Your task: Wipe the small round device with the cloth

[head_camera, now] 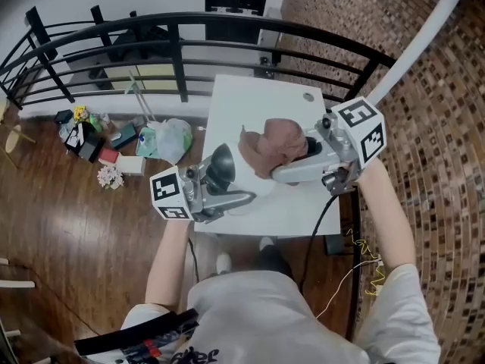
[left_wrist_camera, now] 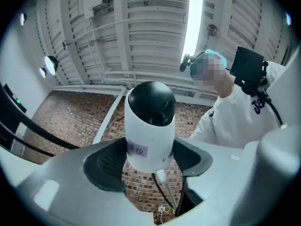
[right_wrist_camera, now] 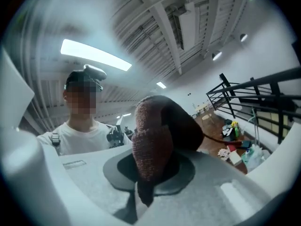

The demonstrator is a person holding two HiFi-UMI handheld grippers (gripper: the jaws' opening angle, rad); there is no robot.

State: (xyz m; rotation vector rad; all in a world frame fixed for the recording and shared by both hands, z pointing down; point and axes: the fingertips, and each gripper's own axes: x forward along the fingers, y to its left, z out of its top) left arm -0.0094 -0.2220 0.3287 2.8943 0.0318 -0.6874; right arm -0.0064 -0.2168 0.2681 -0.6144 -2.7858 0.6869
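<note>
The small round device [head_camera: 220, 165], a white body with a black dome, is held up over the near edge of the white table [head_camera: 242, 101]. My left gripper [head_camera: 227, 186] is shut on it. In the left gripper view the device [left_wrist_camera: 150, 126] stands upright between the dark pads [left_wrist_camera: 106, 164], with a thin cable [left_wrist_camera: 164, 192] hanging from its base. My right gripper [head_camera: 292, 165] is shut on a brown knitted cloth [head_camera: 273, 146], bunched up just to the right of the device and apart from it. In the right gripper view the cloth [right_wrist_camera: 153, 140] bulges out over that gripper [right_wrist_camera: 150, 171].
A black curved railing [head_camera: 182, 48] runs behind the table. Below it on the wooden floor lie a plastic bag [head_camera: 168, 139], flowers and small boxes [head_camera: 91, 139]. A small grey disc [head_camera: 308, 97] sits at the table's far right. Brick-patterned flooring lies to the right.
</note>
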